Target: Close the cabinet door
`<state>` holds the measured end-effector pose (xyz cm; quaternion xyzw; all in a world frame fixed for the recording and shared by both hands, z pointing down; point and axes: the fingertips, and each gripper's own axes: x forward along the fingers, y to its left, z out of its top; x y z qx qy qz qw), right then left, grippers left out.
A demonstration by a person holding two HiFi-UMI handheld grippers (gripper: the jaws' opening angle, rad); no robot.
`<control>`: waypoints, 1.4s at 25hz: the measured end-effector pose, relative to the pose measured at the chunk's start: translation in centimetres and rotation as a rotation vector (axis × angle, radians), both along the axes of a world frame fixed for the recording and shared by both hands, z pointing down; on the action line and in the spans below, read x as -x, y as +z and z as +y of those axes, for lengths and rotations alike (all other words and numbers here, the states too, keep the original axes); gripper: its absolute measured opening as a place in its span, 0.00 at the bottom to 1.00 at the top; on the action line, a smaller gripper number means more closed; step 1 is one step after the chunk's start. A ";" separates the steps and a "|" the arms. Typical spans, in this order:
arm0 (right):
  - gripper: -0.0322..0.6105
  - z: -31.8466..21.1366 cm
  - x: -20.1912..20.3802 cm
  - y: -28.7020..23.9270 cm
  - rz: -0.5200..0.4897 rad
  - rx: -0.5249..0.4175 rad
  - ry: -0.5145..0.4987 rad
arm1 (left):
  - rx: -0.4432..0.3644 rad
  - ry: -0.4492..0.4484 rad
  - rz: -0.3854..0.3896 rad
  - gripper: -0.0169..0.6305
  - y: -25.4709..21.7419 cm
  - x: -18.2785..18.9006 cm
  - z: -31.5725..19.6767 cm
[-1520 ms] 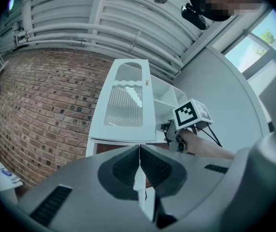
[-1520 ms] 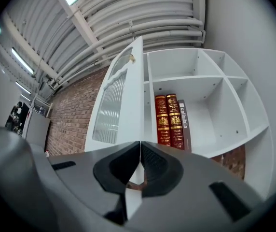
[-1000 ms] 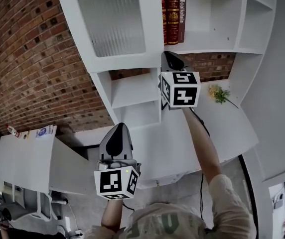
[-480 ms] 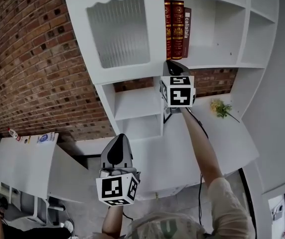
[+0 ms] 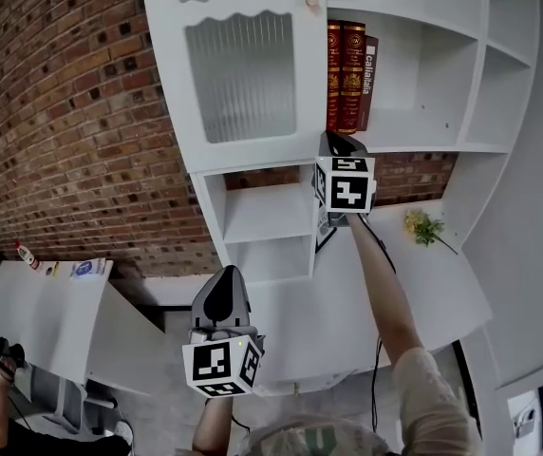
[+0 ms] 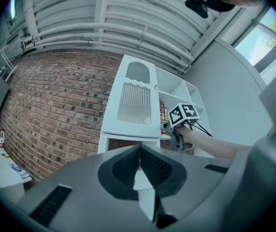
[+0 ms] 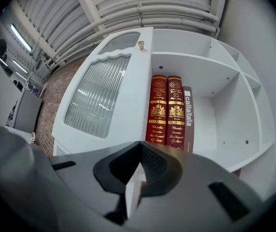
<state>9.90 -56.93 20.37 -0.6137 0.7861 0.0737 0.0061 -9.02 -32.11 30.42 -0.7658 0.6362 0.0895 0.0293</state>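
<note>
The white cabinet door (image 5: 243,74) has a ribbed glass panel and a small knob (image 5: 311,1) near its top right corner. Its free edge lies right beside the red books (image 5: 347,74); I cannot tell whether it is fully flush. My right gripper (image 5: 336,142) is shut and empty, with its tip at the door's lower right corner by the book shelf. From the right gripper view, the door (image 7: 104,100), knob (image 7: 140,45) and books (image 7: 167,110) loom just past the right gripper (image 7: 140,151). My left gripper (image 5: 224,274) hangs lower and apart, shut on nothing (image 6: 139,153).
Open white shelves (image 5: 267,212) sit under the door, and more compartments (image 5: 442,55) lie to the right. A yellow flower sprig (image 5: 421,226) lies on the white counter (image 5: 423,283). A brick wall (image 5: 72,131) stands on the left, with a white table (image 5: 34,302) below it.
The head view has tipped up, so the door's knob now shows. My right gripper has slid slightly right, staying at the door's lower corner. The left gripper has barely moved.
</note>
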 end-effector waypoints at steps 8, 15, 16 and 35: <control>0.07 -0.1 0.0 0.1 -0.013 0.014 -0.001 | 0.005 0.018 0.010 0.05 0.2 -0.4 0.2; 0.07 -0.1 0.0 0.2 -0.092 0.077 -0.023 | -0.012 0.018 0.020 0.05 -0.5 0.3 1.5; 0.07 -0.1 0.0 0.1 -0.080 0.077 -0.019 | -0.016 0.023 0.019 0.05 -0.7 0.3 1.6; 0.08 30.8 0.4 -0.2 -0.037 -0.470 -0.141 | -0.084 0.058 0.050 0.05 -1.2 -1.4 6.6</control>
